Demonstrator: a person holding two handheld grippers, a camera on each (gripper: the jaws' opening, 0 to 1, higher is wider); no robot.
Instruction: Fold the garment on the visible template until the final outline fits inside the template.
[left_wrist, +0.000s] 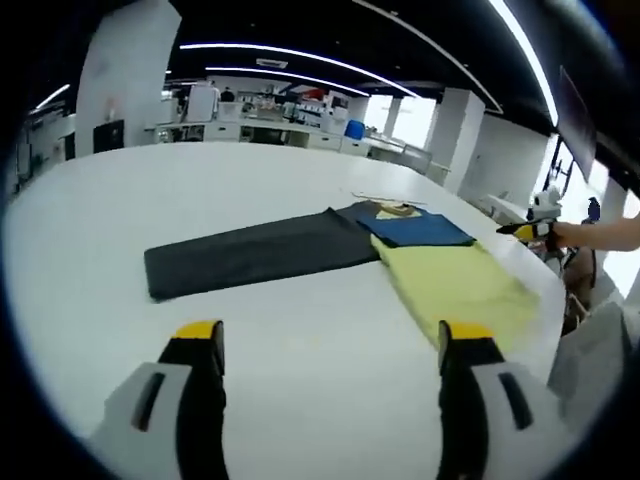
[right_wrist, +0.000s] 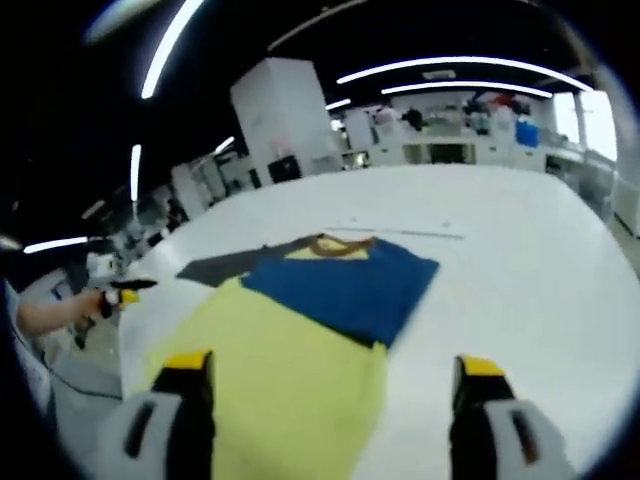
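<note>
In the left gripper view, the left tongs (left_wrist: 330, 360) rise from the bottom with their yellow-tipped jaws wide apart and nothing between them, hanging over bare white worktop (left_wrist: 300, 330). Beyond them, toward the middle of the worktop, a dark grey template (left_wrist: 250, 255) lies flat, stretching leftward. To its right the garment (left_wrist: 440, 265) lies spread flat, its far part blue with a yellow collar, its near part pale yellow; its left edge touches or slightly overlaps the template's right end. At the far right edge, a person's hand (left_wrist: 580, 232) holds out another yellow-and-black tool (left_wrist: 530, 230) above the worktop's rim, well apart from the garment.

In the right gripper view, a hand (right_wrist: 60, 305) at the far left grips a small yellow-and-black tool (right_wrist: 125, 292) near the worktop's edge. Next comes the dark template (right_wrist: 215, 268), showing as a strip behind the garment (right_wrist: 300, 340), whose yellow part reaches down between the right tongs (right_wrist: 330, 395) while the blue part lies farther off. The right tongs' jaws stand wide apart, gripping nothing; the left jaw sits over the yellow cloth, the right one over the bare white worktop (right_wrist: 520, 280).
</note>
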